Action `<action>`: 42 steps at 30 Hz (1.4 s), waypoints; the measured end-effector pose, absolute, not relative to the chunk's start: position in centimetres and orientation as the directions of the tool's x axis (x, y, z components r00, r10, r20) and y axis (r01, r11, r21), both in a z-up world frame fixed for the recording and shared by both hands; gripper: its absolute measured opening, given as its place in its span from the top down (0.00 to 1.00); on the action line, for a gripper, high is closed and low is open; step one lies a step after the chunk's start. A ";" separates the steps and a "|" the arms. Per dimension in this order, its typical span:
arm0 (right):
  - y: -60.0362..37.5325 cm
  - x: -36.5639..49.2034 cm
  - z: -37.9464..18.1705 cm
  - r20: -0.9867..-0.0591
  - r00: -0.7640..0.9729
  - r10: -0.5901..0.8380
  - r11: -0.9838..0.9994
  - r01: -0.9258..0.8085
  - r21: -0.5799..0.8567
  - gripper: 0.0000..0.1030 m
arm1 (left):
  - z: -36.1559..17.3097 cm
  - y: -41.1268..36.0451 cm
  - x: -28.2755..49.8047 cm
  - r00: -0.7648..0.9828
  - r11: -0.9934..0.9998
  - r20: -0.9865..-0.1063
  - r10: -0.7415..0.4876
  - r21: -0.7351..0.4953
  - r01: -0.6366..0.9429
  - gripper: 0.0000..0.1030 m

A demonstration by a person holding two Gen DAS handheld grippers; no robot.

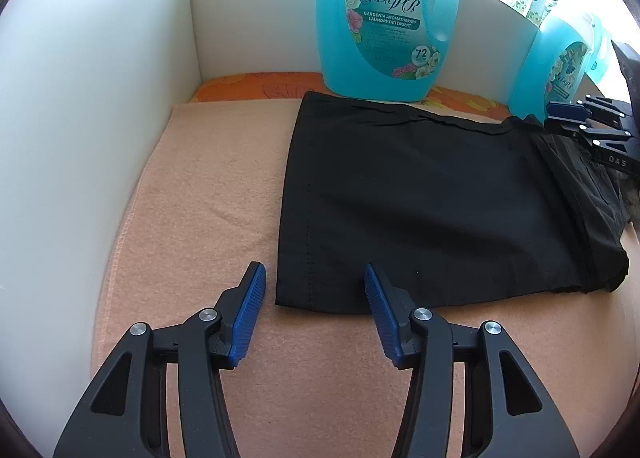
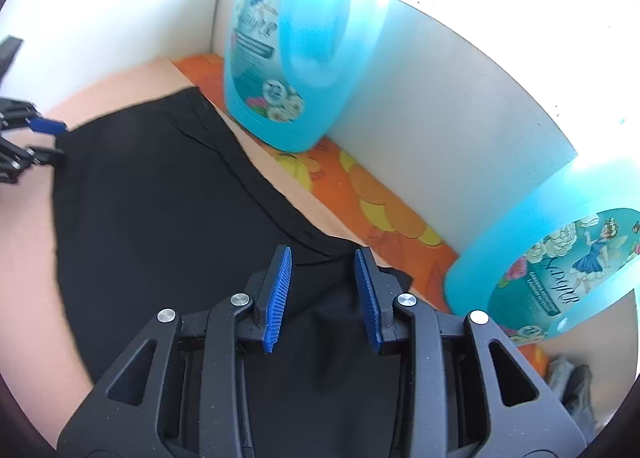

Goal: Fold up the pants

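Seemingly from the left wrist, the black pants (image 1: 432, 198), folded flat at two o'clock on the peach towel (image 1: 208, 186), look light and limp; the left hand-held gripper (image 1: 316, 278) gapes empty over the hem corner, the best hold. From the right wrist, the right hand-held gripper (image 2: 323, 258) hovers half-open, empty, above them.

Showing: one pants (image 1: 432, 202), folded; two detergent jugs (image 1: 384, 14) (image 1: 560, 66); one peach towel (image 1: 208, 186); two grippers (image 1: 314, 290) (image 2: 322, 290).
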State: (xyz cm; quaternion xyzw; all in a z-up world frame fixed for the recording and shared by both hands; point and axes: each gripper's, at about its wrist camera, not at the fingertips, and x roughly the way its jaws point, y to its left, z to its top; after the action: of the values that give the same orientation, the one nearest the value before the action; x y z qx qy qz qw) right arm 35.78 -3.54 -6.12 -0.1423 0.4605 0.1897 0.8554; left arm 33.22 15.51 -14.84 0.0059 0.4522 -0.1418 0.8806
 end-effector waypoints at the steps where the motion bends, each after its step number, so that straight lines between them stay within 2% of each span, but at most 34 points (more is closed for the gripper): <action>1: -3.0 35.8 -5.5 -0.843 0.479 0.247 0.891 -0.455 0.003 0.67 | -14.8 15.5 33.2 0.556 0.960 -0.793 -0.249 -0.126 0.250 0.50; 6: 1.4 37.7 -4.8 -0.840 0.319 0.439 0.861 -0.415 0.293 0.57 | -14.6 15.7 32.3 0.578 0.960 -0.769 -0.271 -0.173 0.220 0.50; 10: 7.4 39.6 -5.9 -0.864 0.249 0.439 0.851 -0.425 0.310 0.57 | -13.9 16.5 30.4 0.601 0.958 -0.746 -0.286 -0.203 0.204 0.50; 14: 12.3 41.4 -7.7 -0.866 0.147 0.478 0.843 -0.354 0.405 0.57 | -13.3 16.9 27.8 0.618 0.961 -0.737 -0.274 -0.181 0.210 0.50; 18: 17.2 42.3 -9.3 -0.891 0.108 0.442 0.859 -0.338 0.385 0.57 | -12.9 17.8 24.9 0.632 0.959 -0.722 -0.282 -0.188 0.213 0.50; 25: 22.7 43.8 -11.7 -0.957 0.102 0.273 0.916 -0.330 0.226 0.57 | -12.8 19.6 22.1 0.647 0.961 -0.712 -0.275 -0.180 0.210 0.50; 31: 24.0 43.2 -12.4 -0.979 0.135 0.151 0.906 -0.415 0.083 0.56 | -13.0 20.7 22.5 0.652 0.959 -0.704 -0.282 -0.199 0.200 0.50; 32: 23.9 43.0 -12.4 -0.979 0.136 0.153 0.903 -0.421 0.082 0.58 | -13.0 20.7 22.7 0.652 0.959 -0.703 -0.283 -0.198 0.203 0.50; 34: 23.3 43.0 -12.2 -0.979 0.144 0.144 0.906 -0.418 0.072 0.70 | -12.9 20.5 23.0 0.653 0.959 -0.702 -0.282 -0.185 0.215 0.50; 36: 22.7 43.0 -12.3 -0.978 0.163 0.132 0.901 -0.431 0.049 0.92 | -13.0 20.3 23.4 0.648 0.955 -0.702 -0.294 -0.196 0.221 0.50; 42: 19.8 43.7 -12.2 -0.949 0.126 0.289 0.899 -0.376 0.224 0.94 | -13.3 18.5 27.1 0.618 0.939 -0.708 -0.342 -0.234 0.251 0.50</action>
State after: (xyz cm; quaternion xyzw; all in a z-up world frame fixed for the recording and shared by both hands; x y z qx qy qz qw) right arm 43.72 19.78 -12.20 -0.0349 0.6226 0.2216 0.7497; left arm 27.05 18.53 -13.29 -0.0560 0.4044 -0.1651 0.8978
